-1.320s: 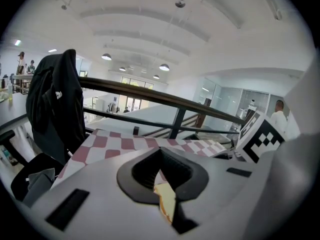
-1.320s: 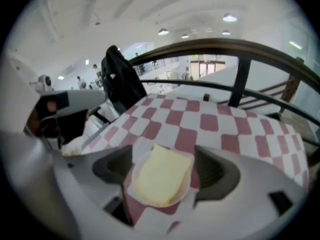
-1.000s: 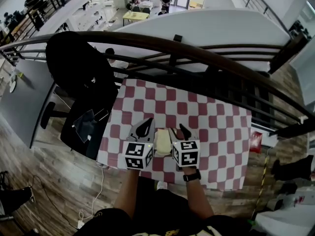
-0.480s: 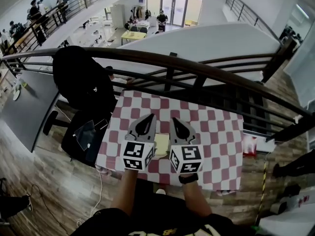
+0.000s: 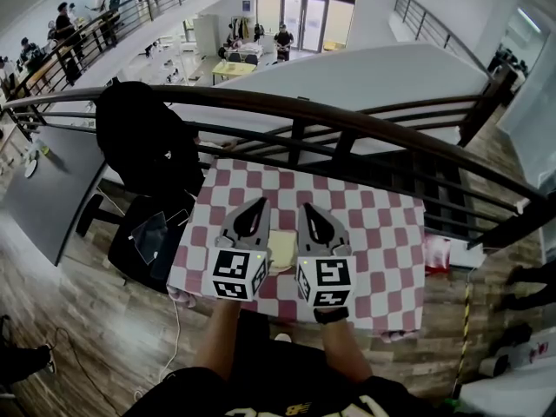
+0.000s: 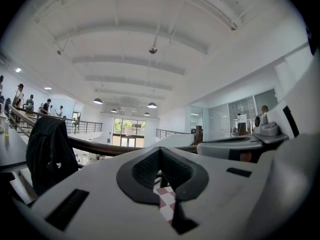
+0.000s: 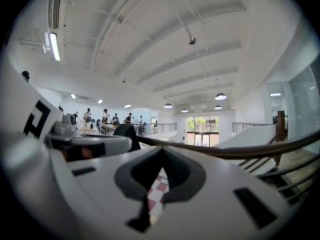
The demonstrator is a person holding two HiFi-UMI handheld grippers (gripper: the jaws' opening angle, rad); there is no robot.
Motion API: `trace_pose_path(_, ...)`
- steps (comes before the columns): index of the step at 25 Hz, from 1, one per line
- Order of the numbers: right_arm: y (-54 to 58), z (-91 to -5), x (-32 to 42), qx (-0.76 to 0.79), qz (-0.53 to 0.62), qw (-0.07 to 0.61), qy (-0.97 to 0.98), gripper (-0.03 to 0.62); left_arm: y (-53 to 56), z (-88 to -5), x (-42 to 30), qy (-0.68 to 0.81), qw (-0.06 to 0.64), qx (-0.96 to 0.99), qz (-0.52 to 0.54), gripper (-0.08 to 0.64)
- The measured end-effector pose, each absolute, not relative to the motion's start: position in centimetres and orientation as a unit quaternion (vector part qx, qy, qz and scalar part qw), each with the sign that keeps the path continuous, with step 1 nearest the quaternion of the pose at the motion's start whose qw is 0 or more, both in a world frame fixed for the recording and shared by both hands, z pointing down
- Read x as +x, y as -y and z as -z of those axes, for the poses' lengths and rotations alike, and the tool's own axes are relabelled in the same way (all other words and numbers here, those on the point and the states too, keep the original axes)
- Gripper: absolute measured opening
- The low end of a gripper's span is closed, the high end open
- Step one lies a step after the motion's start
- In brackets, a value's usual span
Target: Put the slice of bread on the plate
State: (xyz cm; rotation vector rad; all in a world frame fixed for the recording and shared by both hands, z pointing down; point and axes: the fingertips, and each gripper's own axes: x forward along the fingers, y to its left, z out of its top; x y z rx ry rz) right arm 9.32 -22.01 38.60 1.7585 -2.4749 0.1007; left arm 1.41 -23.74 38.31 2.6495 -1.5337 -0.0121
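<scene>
A pale slice of bread (image 5: 280, 248) lies low on the red-and-white checkered table (image 5: 382, 233), seen in the gap between my two grippers in the head view. A whitish edge shows under it; I cannot tell if that is a plate. My left gripper (image 5: 254, 211) and right gripper (image 5: 314, 215) are held side by side well above the table, pointing level towards the railing. In the left gripper view the left gripper (image 6: 160, 151) has its tips together with nothing between them. The right gripper (image 7: 162, 151) is shut and empty too.
A dark curved railing (image 5: 347, 124) runs just behind the table's far edge. A black chair draped with a jacket (image 5: 143, 146) stands at the table's left. A red item (image 5: 437, 254) lies on the wooden floor at the right.
Both grippers have risen from beside the bread and now look larger and nearer the camera. The right jaws have closed. The bread stays on the table.
</scene>
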Motion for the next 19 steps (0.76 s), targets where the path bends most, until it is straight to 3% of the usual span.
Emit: trace_pose_path(19,24.4,-41.8,8.0,0.572,-0.062,0.070,0.815,0.015,25.7,-40.8,-0.5,0.514,0.063,0.855,0.003,0.017)
